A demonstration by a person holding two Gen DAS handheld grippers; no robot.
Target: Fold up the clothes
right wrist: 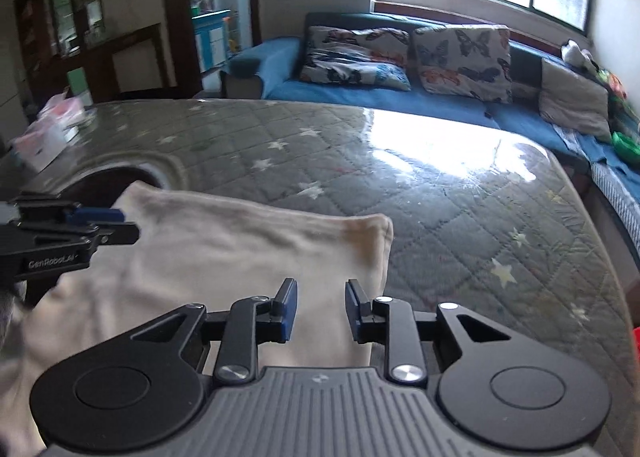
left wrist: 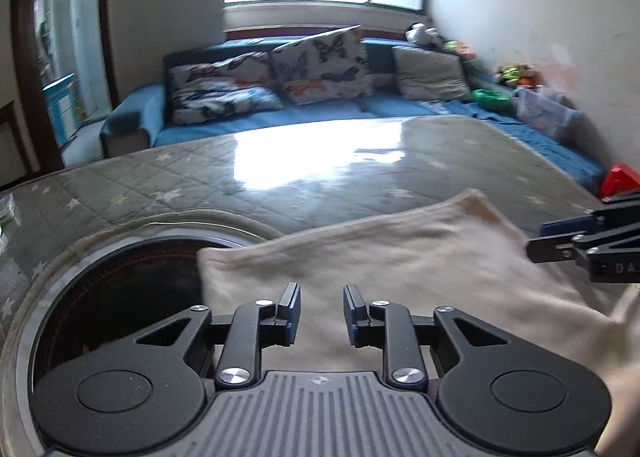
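Count, left to right, left wrist view: 1 round recessed burner (left wrist: 120, 289) sunk into the table top, dark inside, contents not readable. 1 cream cloth (left wrist: 400, 257) lying folded flat on the table (left wrist: 280, 193), its left corner overhanging the burner rim. 1 left gripper (left wrist: 321, 311) above the cloth's near part, jaws narrowly apart, nothing between the pads, not pinching the cloth. 1 right gripper (left wrist: 538, 241) coming in from the right edge, over the cloth's right side; seen side-on here.

Right wrist view: right gripper over the cloth's right edge, jaws narrowly apart, pads clear of the fabric, nothing gripped. Left gripper enters from the left over the cloth's far-left corner.

Table cover: grey quilted with stars, glossy sheet on top, window glare in the middle. 1 blurred pink-white packet (right wrist: 48, 129) at the far left corner of the table.

Behind the table: 1 blue sofa (left wrist: 320, 113). On it 3 cushions: 2 butterfly-print (left wrist: 324, 65), 1 plain grey (left wrist: 430, 73). At its right end, a pile of soft toys (left wrist: 516, 75), count unclear, and 1 clear plastic box (left wrist: 548, 113), contents blurred.
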